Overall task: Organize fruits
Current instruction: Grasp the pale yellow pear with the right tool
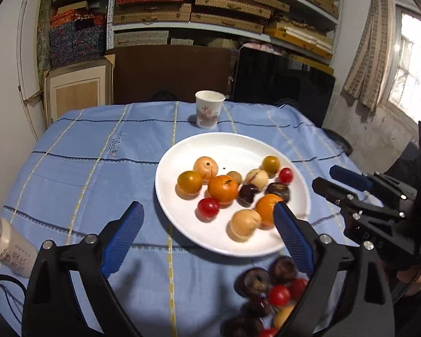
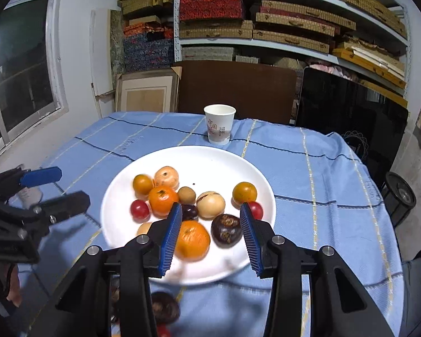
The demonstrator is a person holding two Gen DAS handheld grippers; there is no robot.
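Left wrist view: the left gripper (image 1: 207, 219), fingers spread wide and empty, hangs over the near rim of the round white ceramic plate (image 1: 238, 146) of small mixed fruits on the blue checked tablecloth (image 1: 98, 174). More loose dark and red fruits (image 1: 269, 289) lie beside the plate.

Right wrist view: the right gripper (image 2: 210, 227), fingers apart, straddles a round orange tangerine (image 2: 192, 240) without touching it.

Paper cup (image 1: 209, 109) upright at far edge of blue checked tablecloth (image 1: 84, 174). Drink can (image 1: 7, 243) lying at near left. Shelves (image 1: 224, 8) of flat boxes behind.
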